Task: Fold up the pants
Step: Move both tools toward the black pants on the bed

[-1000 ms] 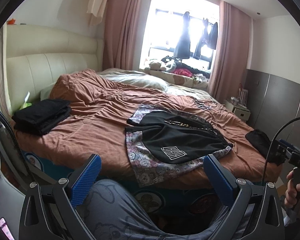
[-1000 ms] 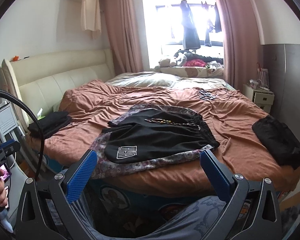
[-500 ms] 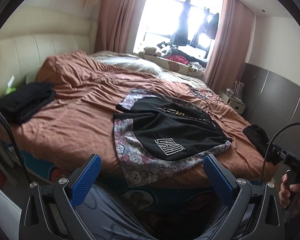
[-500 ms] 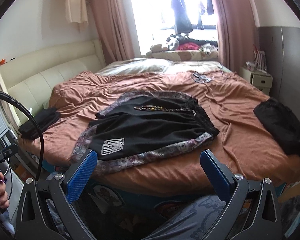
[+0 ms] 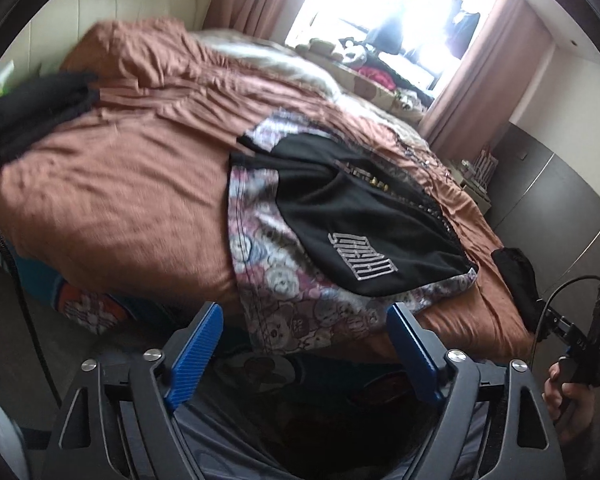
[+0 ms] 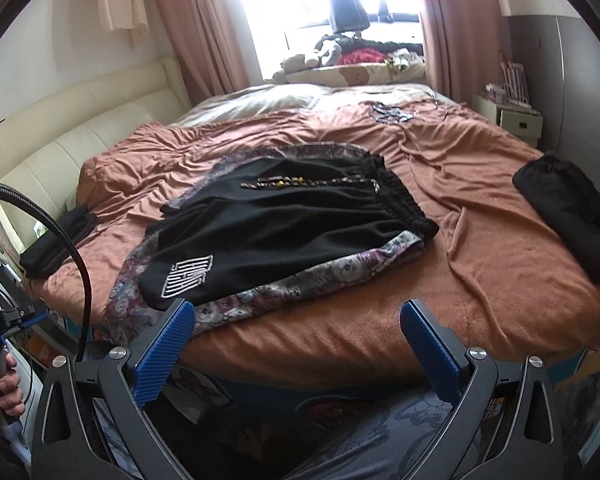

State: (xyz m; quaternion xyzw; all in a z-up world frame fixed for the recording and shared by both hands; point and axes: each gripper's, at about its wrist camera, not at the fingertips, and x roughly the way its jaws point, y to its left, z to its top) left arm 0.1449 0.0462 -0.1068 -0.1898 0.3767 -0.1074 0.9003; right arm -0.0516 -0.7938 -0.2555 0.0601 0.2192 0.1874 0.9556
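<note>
Left wrist view | bed (image 5: 112, 200) under brown cover | black pants (image 5: 352, 220) flat on patterned cloth (image 5: 268, 272) near front edge | left gripper (image 5: 306, 346) jaws apart, just been closing, nothing between | right gripper (image 6: 298, 342) wide, empty

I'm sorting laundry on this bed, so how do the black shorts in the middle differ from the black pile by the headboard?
The black shorts lie spread open with a white logo and sit on a patterned garment; the black pile is folded compactly, shows no marking, and rests straight on the brown bedspread at its edge. Both are black fabric.
</note>
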